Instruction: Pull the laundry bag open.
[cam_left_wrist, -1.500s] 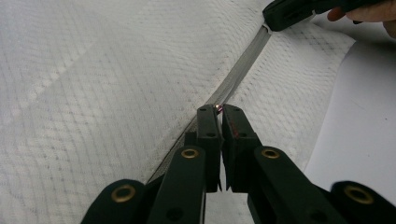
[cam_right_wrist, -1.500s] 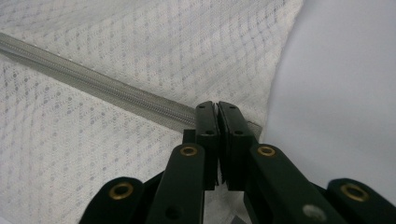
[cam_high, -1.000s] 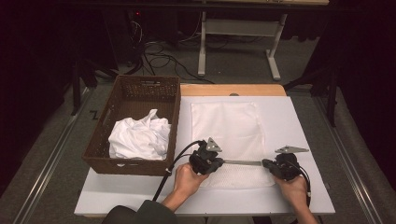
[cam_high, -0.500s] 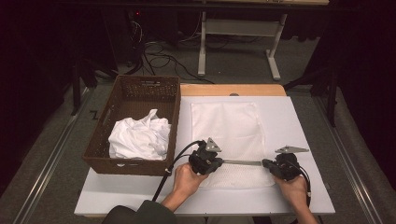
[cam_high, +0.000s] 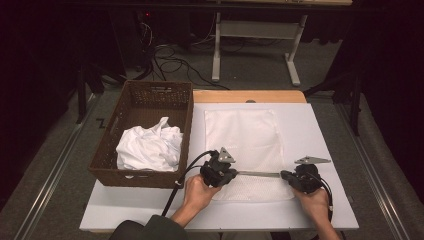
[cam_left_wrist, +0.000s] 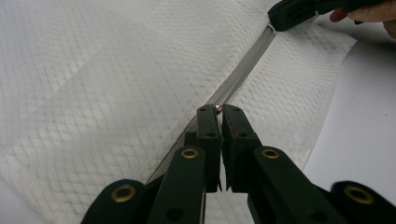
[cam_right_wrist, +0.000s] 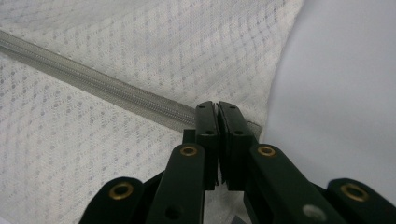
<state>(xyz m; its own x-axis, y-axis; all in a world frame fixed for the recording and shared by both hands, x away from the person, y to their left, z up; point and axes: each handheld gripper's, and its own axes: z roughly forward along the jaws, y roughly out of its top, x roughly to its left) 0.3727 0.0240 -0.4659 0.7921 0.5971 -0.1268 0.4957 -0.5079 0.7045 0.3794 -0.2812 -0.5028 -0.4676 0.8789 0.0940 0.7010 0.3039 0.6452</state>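
nothing moved: both jaws clenched on mesh bag (cam_high: 246, 145) zipper (cam_high: 260, 174), white table (cam_high: 325, 130), dark room.

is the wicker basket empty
No, a crumpled white cloth lies inside the wicker basket, filling its near half.

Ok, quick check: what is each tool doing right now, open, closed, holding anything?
Left tool: closed on the zipper pull of the mesh bag.
Right tool: closed on the zipper's end at the bag's edge.
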